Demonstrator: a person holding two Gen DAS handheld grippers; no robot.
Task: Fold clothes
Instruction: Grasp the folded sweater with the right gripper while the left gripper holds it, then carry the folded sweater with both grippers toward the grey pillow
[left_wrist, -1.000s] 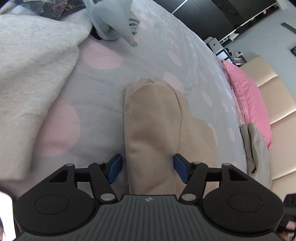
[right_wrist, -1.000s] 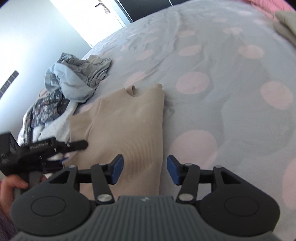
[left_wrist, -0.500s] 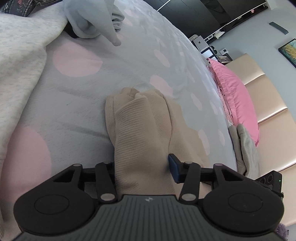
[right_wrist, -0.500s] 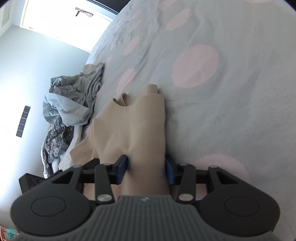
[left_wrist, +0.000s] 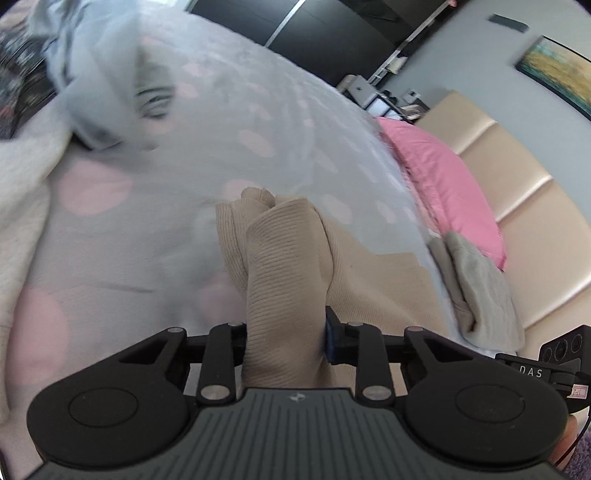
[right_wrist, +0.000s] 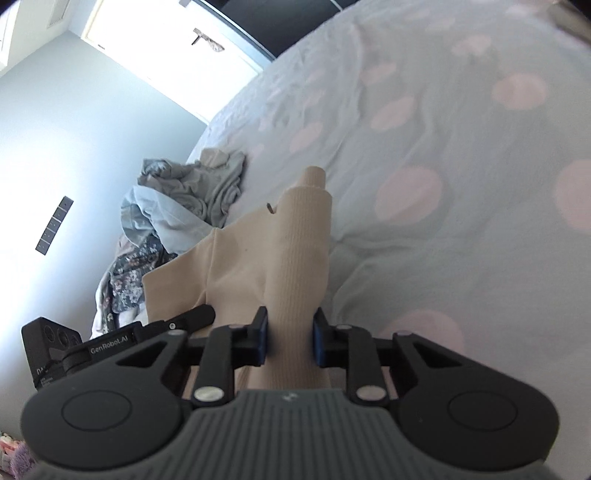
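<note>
A beige ribbed garment (left_wrist: 284, 266) lies on the grey bedspread with pink dots (left_wrist: 258, 110). My left gripper (left_wrist: 286, 339) is shut on a bunched edge of it, and the cloth rises between the fingers. In the right wrist view the same beige garment (right_wrist: 295, 266) is pinched by my right gripper (right_wrist: 289, 339), shut on another part of its edge and lifting it off the bedspread (right_wrist: 443, 147). The left gripper's body (right_wrist: 122, 343) shows at the lower left there; the right gripper's body (left_wrist: 554, 365) shows at the lower right of the left wrist view.
A heap of unfolded clothes (right_wrist: 177, 214) lies at the bed's far side; grey and white garments (left_wrist: 92, 92) spread at upper left. A pink pillow (left_wrist: 443, 177), a folded grey-beige item (left_wrist: 480, 280) and a padded beige headboard (left_wrist: 517, 184) are on the right.
Both grippers went from open around the garment's edge to shut on it. The beige cloth has been bunched and raised off the bed; both views have tilted upward.
</note>
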